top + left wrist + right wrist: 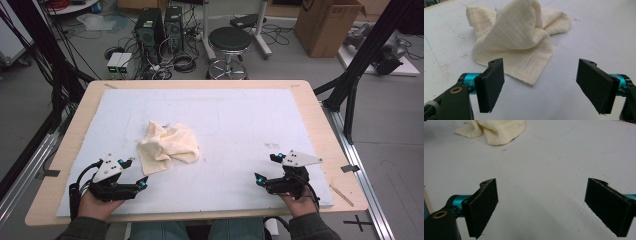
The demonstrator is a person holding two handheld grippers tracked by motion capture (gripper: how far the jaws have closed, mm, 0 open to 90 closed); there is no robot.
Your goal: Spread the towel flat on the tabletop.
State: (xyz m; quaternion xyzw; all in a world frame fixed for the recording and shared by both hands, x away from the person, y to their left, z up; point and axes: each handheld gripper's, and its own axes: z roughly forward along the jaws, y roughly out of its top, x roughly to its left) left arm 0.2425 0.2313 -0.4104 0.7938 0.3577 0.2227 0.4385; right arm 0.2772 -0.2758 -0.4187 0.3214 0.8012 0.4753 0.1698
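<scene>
A crumpled cream cloth [167, 145] lies on the white board [235, 120], left of its middle. My left gripper [136, 172] rests at the near left, open, its jaws wide apart just short of the cloth's near corner [530, 81]. In the left gripper view the cloth [519, 37] is bunched up with one flat layer spread toward the jaws. My right gripper [267, 168] sits at the near right, open with nothing between its jaws. From the right gripper view the cloth [494, 130] lies far off at the top left.
The white board covers a wooden table [320, 125]. A thin wooden stick [341, 195] lies at the table's near right edge. Beyond the table stand a black stool [229, 42], computer towers [159, 27] with cables, and a cardboard box [327, 22].
</scene>
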